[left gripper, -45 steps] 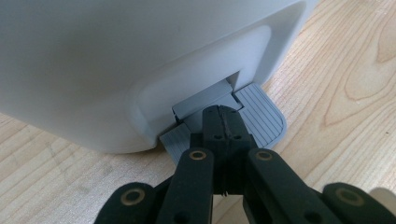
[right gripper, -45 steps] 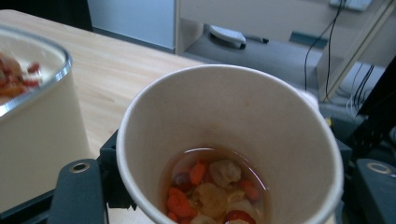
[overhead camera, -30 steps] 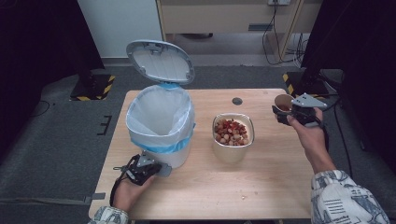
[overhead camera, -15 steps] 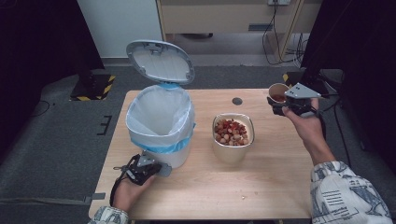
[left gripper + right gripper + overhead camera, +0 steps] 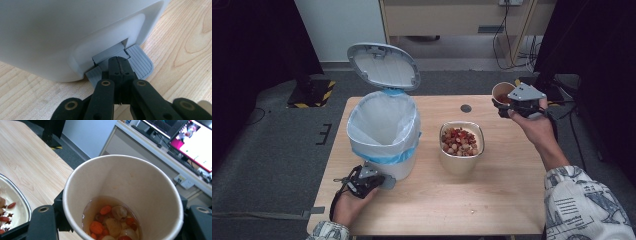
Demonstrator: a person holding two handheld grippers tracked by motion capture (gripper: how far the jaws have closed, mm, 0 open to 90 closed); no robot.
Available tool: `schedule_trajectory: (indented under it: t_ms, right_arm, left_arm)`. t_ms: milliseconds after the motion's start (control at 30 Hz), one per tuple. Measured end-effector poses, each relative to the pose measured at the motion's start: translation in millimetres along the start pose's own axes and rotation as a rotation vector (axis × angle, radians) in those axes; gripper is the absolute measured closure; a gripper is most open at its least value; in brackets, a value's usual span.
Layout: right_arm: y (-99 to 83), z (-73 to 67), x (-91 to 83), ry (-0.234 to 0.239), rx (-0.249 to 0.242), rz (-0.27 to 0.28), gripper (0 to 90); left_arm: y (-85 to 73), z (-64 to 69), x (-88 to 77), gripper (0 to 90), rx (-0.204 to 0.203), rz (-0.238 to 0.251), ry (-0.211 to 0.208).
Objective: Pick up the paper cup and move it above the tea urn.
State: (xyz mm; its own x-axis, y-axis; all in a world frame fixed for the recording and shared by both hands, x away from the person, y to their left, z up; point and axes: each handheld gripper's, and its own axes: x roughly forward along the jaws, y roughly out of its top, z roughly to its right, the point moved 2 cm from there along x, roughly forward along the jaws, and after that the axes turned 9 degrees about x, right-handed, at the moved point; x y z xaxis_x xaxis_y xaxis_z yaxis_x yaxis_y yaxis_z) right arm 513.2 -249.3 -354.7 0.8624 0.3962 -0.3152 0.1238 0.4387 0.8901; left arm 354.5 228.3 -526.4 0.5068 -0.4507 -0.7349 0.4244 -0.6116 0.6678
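Wooden table (image 5: 512, 200), paper cup (image 5: 125, 195) hiding right jaws.

Upright paper cup (image 5: 122, 195) of broth and fruit, above table's far-right corner.

You see a white bin (image 5: 384, 135) with blue-edged liner and ribbed grey pedal (image 5: 140, 63); a tan paper cup (image 5: 122, 195) holding orange and pale pieces; a light wood-grain table (image 5: 512, 200); black grippers.
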Motion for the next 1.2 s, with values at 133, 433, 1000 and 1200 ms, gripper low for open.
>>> schedule_trajectory:
  t_ms: [133,433,1000,1200]
  right_arm:
    - [9.1,-3.6,3.5,0.005,-0.035,0.025,29.5]
    - [20.5,-10.1,10.6,0.029,-0.143,0.061,29.3]
    - [35.6,-20.9,16.4,0.055,-0.215,0.100,28.8]
    - [39.4,-23.8,17.0,0.061,-0.224,0.107,28.6]
  left_arm:
    - [-0.1,-0.1,0.0,89.9,0.000,0.001,0.000]
    - [-0.1,-0.1,0.0,89.9,-0.001,0.001,-0.001]
    - [-0.1,-0.2,0.0,89.9,-0.001,0.001,-0.001]
    - [-0.2,-0.2,0.0,89.9,-0.001,0.002,-0.001]
